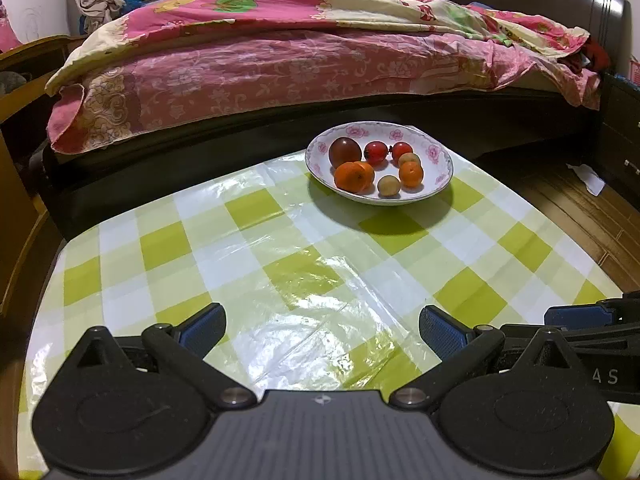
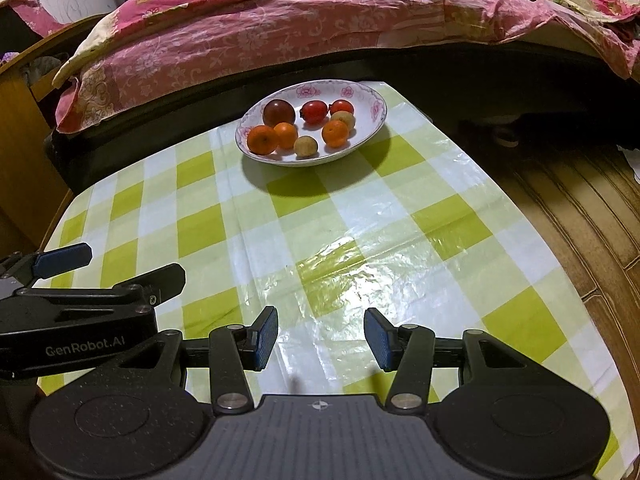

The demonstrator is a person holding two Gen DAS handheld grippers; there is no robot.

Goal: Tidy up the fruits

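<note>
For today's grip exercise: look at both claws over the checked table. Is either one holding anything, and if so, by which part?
Nothing is held. The left claw and the right claw both stand open over bare tablecloth; all the fruit lies in the plate.

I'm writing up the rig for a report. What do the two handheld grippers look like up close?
Both are matt black plastic. The left gripper and right gripper each have two round housings, silver pivot screws, angled link arms and a ribbed grey centre plate with a small cross mark. Their fingers carry blue textured pads. White "GenRobot.AI" lettering shows on the left one's side. No cables or sleeves are visible.
</note>
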